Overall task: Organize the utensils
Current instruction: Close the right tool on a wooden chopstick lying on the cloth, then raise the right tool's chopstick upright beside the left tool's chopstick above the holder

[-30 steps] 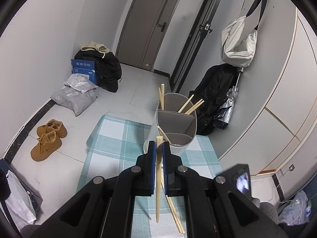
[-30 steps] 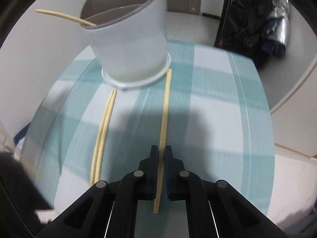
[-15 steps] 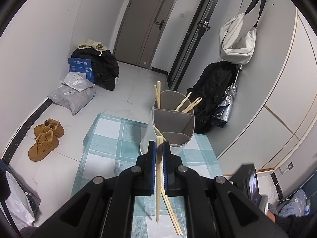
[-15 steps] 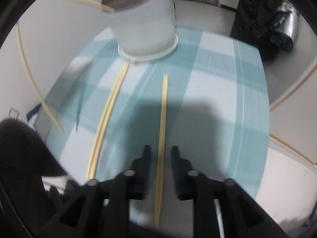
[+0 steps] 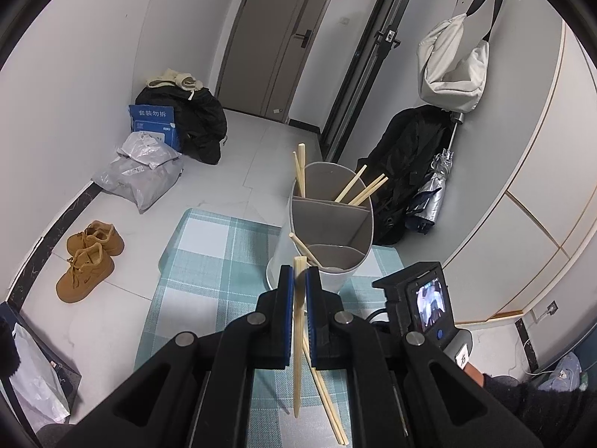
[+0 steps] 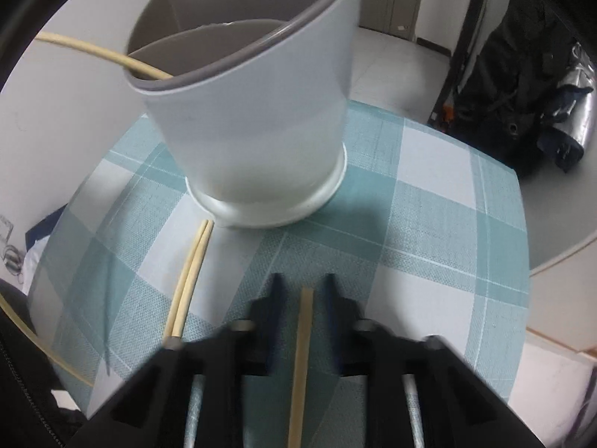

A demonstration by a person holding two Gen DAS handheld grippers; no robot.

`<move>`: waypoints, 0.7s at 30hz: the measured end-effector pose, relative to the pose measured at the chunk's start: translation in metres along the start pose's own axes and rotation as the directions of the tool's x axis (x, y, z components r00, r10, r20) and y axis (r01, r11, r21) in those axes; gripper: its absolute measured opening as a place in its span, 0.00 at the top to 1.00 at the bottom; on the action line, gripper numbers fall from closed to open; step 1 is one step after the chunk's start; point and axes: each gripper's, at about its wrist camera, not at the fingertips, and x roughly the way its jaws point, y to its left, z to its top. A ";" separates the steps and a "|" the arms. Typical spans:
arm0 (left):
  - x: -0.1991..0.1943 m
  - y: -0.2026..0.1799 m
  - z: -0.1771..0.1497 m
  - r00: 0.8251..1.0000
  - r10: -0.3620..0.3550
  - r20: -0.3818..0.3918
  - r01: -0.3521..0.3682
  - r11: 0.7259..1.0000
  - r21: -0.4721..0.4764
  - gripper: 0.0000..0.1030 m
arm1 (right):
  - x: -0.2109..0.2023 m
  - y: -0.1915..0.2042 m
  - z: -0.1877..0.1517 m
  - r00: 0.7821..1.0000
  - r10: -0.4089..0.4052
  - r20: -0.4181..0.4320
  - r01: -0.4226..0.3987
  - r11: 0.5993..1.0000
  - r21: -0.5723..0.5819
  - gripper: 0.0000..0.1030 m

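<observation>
My left gripper [image 5: 297, 280] is shut on a pale wooden chopstick [image 5: 297, 354] and holds it upright above the table, just in front of the grey divided utensil holder [image 5: 328, 224]. Several chopsticks stand in the holder's far compartment and one leans in the near one. My right gripper [image 6: 304, 287] is open low over the table, its jaws on either side of a chopstick [image 6: 300, 366] that lies on the cloth. A pair of chopsticks [image 6: 190, 276] lies to its left, next to the holder [image 6: 261, 142]. The right gripper's body also shows in the left wrist view [image 5: 421, 298].
The table carries a teal and white checked cloth [image 6: 429, 224]. On the floor behind are brown shoes [image 5: 87, 257], bags and a blue box [image 5: 153, 127]. A black bag and folded umbrella [image 5: 429, 194] stand by the right wall.
My right gripper has opened and let go of the chopstick, which now lies on the cloth between its jaws; it drew back, then moved toward the holder. My left gripper still holds its chopstick.
</observation>
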 end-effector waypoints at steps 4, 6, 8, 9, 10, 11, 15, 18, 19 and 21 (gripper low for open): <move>0.001 -0.004 0.001 1.000 0.008 -0.003 -0.007 1.000 0.007 0.98 | -0.017 -0.009 -0.008 0.998 0.043 0.052 -0.048 0.994 0.099 0.94; 0.000 -0.008 0.002 1.000 0.010 -0.004 -0.010 1.000 0.014 0.98 | -0.032 -0.016 -0.009 0.992 0.075 0.105 -0.090 0.986 0.143 0.94; -0.002 -0.013 0.004 1.000 0.009 0.002 -0.009 1.000 0.019 0.98 | -0.053 -0.024 -0.012 0.981 0.098 0.168 -0.128 0.976 0.176 0.94; -0.004 -0.015 0.004 1.000 0.007 0.004 -0.007 1.000 0.020 0.98 | -0.066 -0.030 -0.014 0.971 0.122 0.207 -0.163 0.967 0.193 0.94; -0.006 -0.017 0.005 1.000 0.004 0.008 -0.004 1.000 0.021 0.98 | -0.075 -0.035 -0.015 0.962 0.135 0.237 -0.185 0.961 0.204 0.94; -0.008 -0.019 0.005 1.000 0.003 0.010 -0.004 1.000 0.021 0.98 | -0.085 -0.036 -0.015 0.954 0.136 0.267 -0.197 0.956 0.216 0.94; -0.016 -0.033 0.011 1.000 -0.007 0.026 0.005 0.999 0.050 0.98 | -0.124 -0.047 -0.018 0.909 0.158 0.386 -0.267 0.931 0.248 0.94; -0.021 -0.040 0.017 0.999 -0.017 0.037 0.014 0.998 0.064 0.98 | -0.147 -0.053 -0.021 0.877 0.132 0.462 -0.278 0.924 0.263 0.94; -0.022 -0.043 0.020 0.999 -0.021 0.039 0.018 0.998 0.065 0.98 | -0.149 -0.051 -0.022 0.866 0.129 0.483 -0.287 0.919 0.271 0.94; -0.024 -0.049 0.025 0.999 -0.026 0.039 0.023 0.997 0.075 0.98 | -0.158 -0.050 -0.026 0.846 0.108 0.522 -0.296 0.910 0.291 0.94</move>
